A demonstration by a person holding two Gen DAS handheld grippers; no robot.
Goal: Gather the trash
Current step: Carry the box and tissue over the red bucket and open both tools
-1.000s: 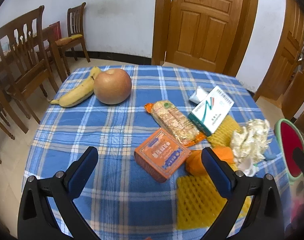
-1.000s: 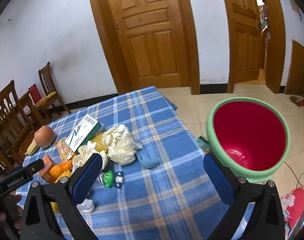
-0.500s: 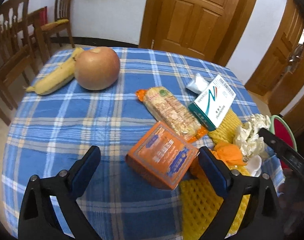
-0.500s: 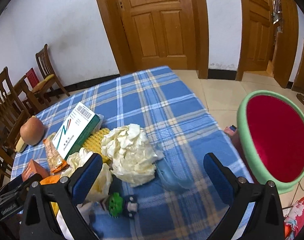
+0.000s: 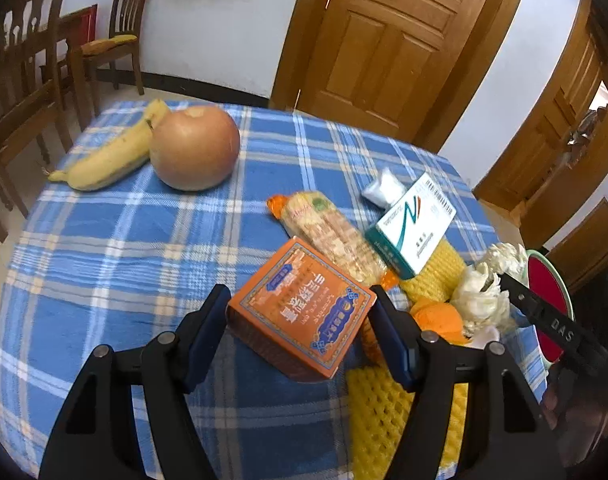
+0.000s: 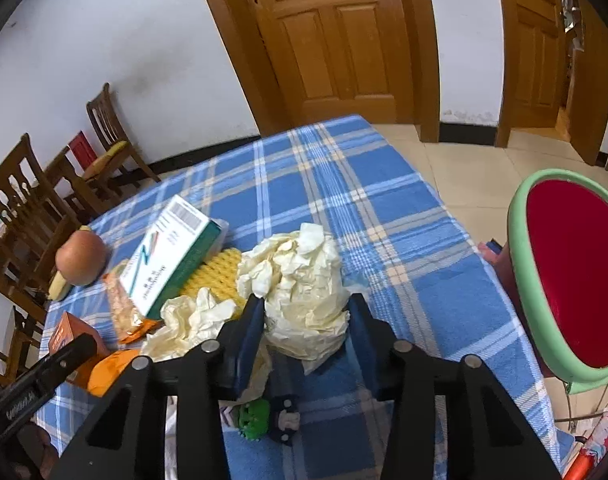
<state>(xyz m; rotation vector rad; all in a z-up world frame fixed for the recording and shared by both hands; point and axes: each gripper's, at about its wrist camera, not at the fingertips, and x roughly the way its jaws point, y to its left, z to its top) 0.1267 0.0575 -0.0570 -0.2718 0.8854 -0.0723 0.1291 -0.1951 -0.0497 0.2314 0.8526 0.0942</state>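
My left gripper point(image 5: 300, 326) is shut on an orange carton point(image 5: 300, 314), its blue pads against the carton's two sides on the blue plaid tablecloth point(image 5: 116, 240). My right gripper point(image 6: 304, 326) is shut on a crumpled cream paper wad point(image 6: 300, 276). A second paper wad point(image 6: 188, 322), yellow foam fruit netting point(image 5: 384, 412), orange peel point(image 5: 440, 318), a snack wrapper point(image 5: 332, 236) and a green-and-white box point(image 5: 412, 226) lie close by. A red bin with a green rim point(image 6: 572, 276) stands beside the table on the right.
An apple point(image 5: 194, 148) and a banana point(image 5: 108, 156) lie at the table's far left. Small green and dark toys point(image 6: 268, 420) sit under my right gripper. Wooden chairs point(image 5: 24, 72) stand left of the table. Wooden doors point(image 6: 336, 36) are behind it.
Both grippers moved forward and down and closed: the left onto the orange carton, the right onto the cream paper wad. Both were wide open before.
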